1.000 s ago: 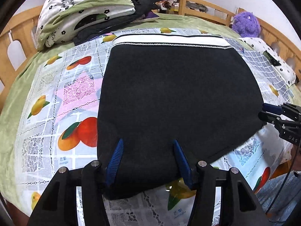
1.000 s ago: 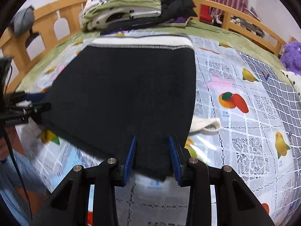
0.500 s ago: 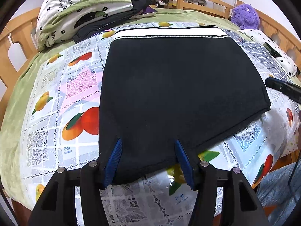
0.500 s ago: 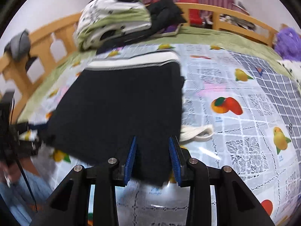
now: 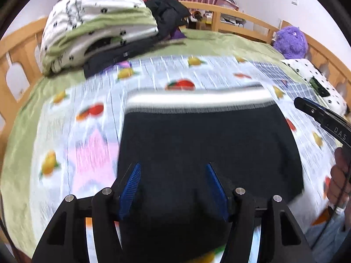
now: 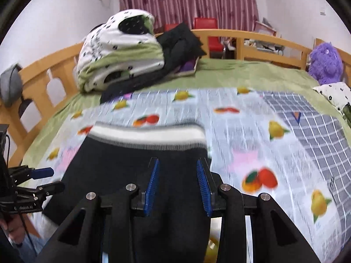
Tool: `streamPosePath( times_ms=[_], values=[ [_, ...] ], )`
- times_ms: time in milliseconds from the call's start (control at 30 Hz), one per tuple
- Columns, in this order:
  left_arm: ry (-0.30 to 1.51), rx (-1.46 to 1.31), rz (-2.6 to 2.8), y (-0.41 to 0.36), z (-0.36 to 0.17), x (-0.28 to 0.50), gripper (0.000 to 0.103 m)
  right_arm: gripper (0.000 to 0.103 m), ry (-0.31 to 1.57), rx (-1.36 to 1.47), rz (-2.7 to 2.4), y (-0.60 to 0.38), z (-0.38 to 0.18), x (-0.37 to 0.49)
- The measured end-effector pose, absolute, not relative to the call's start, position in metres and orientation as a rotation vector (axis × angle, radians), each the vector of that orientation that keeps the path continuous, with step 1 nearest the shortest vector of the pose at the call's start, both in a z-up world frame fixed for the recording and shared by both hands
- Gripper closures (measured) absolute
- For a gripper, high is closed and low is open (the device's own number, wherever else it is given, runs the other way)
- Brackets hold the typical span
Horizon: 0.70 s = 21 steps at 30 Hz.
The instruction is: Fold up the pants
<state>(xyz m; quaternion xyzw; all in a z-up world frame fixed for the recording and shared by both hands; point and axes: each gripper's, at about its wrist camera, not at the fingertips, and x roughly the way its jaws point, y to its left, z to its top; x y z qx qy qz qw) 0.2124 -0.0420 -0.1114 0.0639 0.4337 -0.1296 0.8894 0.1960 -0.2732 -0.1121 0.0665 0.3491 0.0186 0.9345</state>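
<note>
Blue ribbed pads line both pairs of tongs; the left gripper (image 5: 173,188) has black cloth of the pants (image 5: 208,144) bunched between its pads, its jaws are opening, and whether the pads press the cloth I cannot tell; the right gripper (image 6: 178,188) stands at a narrower gap with the same dark cloth lying between its pads, and whether it pinches I cannot tell either; ahead of both tongs the pants stretch away, blurred, ending at a white waistband (image 5: 197,99) with dark and grey edging at the far side; under and around them lies a fruit-print cloth (image 6: 252,131), and beyond that a green bedspread (image 6: 241,72); past the left tongs' right side the other gripper's black finger juts in, with a hand (image 5: 339,179) below it; far beyond the tongs sit a rolled white-and-green quilt (image 6: 118,54), a heap of dark clothes (image 6: 182,41) just beside it, a wooden bed rail (image 6: 252,37), and a purple plush toy (image 6: 325,62) at the far right; red striped curtains (image 6: 186,0) hang behind.
</note>
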Motion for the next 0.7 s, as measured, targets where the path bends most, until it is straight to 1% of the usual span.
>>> streamPosePath(
  times_ms=[100,267,367,433,467,500,633,700],
  values=[
    [0.877,0.192,-0.262,-0.051,-0.109,0.247,0.044,0.067,0.731,0.150,0.023,-0.279,-0.117,0.229],
    [0.857,0.183,-0.330,-0.052,-0.118,0.296,0.044,0.067,0.805,0.163,0.015,-0.286,-0.152,0.266],
    [0.933,0.134,-0.308,-0.047,-0.145,0.319,0.044,0.068,0.853,0.005,0.001,-0.275,-0.178,0.287],
    [0.949,0.174,-0.243,-0.043,-0.160,0.330,0.044,0.068,0.880,0.031,0.005,-0.284,-0.190,0.297],
    [0.949,0.176,-0.213,-0.039,-0.166,0.335,0.041,0.068,0.909,0.098,0.009,-0.292,-0.195,0.303],
    [0.958,0.163,-0.210,-0.036,-0.169,0.337,0.035,0.068,0.920,0.124,0.011,-0.295,-0.195,0.305],
    [1.042,0.038,-0.224,-0.023,-0.179,0.345,0.034,0.068,0.910,0.005,-0.031,-0.279,-0.196,0.302],
    [1.058,0.015,-0.226,-0.021,-0.179,0.341,0.034,0.068,0.913,0.013,-0.026,-0.280,-0.194,0.299]
  ],
)
